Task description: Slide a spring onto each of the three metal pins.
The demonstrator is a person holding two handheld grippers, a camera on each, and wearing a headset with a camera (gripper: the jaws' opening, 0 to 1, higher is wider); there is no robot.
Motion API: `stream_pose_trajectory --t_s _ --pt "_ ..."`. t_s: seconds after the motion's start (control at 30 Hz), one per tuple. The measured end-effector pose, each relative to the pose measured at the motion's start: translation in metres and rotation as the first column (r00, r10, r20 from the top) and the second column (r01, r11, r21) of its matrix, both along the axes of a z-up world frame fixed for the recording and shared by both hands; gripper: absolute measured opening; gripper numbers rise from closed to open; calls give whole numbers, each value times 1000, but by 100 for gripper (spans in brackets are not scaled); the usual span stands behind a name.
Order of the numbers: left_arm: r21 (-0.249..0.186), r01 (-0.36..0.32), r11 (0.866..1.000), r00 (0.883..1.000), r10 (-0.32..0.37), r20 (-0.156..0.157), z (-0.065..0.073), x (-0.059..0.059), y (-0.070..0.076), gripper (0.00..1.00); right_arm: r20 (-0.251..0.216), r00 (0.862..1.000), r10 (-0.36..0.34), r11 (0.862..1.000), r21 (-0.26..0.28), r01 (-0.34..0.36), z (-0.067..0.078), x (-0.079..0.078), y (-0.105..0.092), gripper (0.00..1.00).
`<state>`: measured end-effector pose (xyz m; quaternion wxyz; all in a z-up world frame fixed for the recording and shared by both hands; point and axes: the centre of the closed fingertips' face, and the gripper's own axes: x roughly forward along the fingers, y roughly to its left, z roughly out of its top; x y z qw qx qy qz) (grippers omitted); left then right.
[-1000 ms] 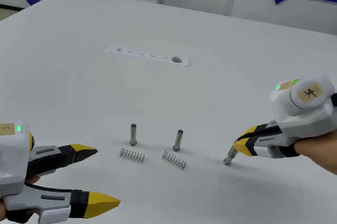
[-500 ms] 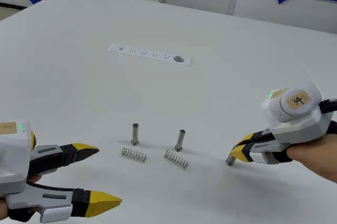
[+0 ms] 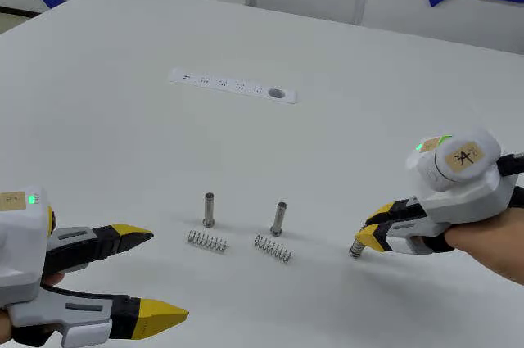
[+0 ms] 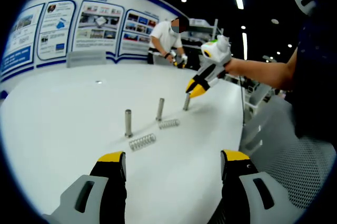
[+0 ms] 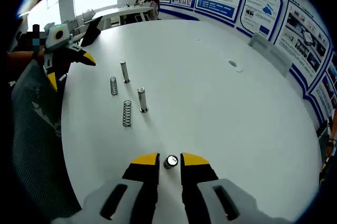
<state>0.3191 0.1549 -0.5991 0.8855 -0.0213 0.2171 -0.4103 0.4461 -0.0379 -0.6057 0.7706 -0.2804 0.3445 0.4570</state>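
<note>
pressure straight down the pin (image 5: 170,162) at 4 o'clock seats its spring (image 3: 357,248); your right claw (image 3: 368,231) straddles it narrow, left claw (image 3: 168,274) hangs wide.

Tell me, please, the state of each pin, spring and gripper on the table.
Left silver metal pin: upright, bare.
Middle silver metal pin: upright, bare.
Right silver metal pin: upright, spring coiled round it.
Left loose coil spring: lying flat.
Middle loose coil spring: lying flat.
Left yellow-tipped gripper: open, empty.
Right yellow-tipped gripper: jaws flank right pin; grip unclear.
</note>
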Motion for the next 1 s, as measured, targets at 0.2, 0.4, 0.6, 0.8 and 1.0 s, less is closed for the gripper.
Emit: stream_pose_trajectory --t_s 0.2,0.4,0.6,0.8,1.0 --pt "3 2 1000 1000 -2 0 0 0 0 75 32 999 30 999 21 -30 14 -2 15 17" --pt "3 1 1000 1000 -1 0 0 0 0 75 23 997 70 997 31 -70 11 -10 36 17" --pt "4 0 1000 1000 0 -1 0 0 0 75 -9 993 116 992 42 -115 1 -22 57 17" --pt "6 1 1000 1000 -1 -2 0 -1 0 75 -38 989 145 989 41 -144 -13 -30 70 17" --pt "7 -1 1000 1000 1 -4 -1 0 1 75 -66 985 159 987 38 -157 -28 -34 78 16"
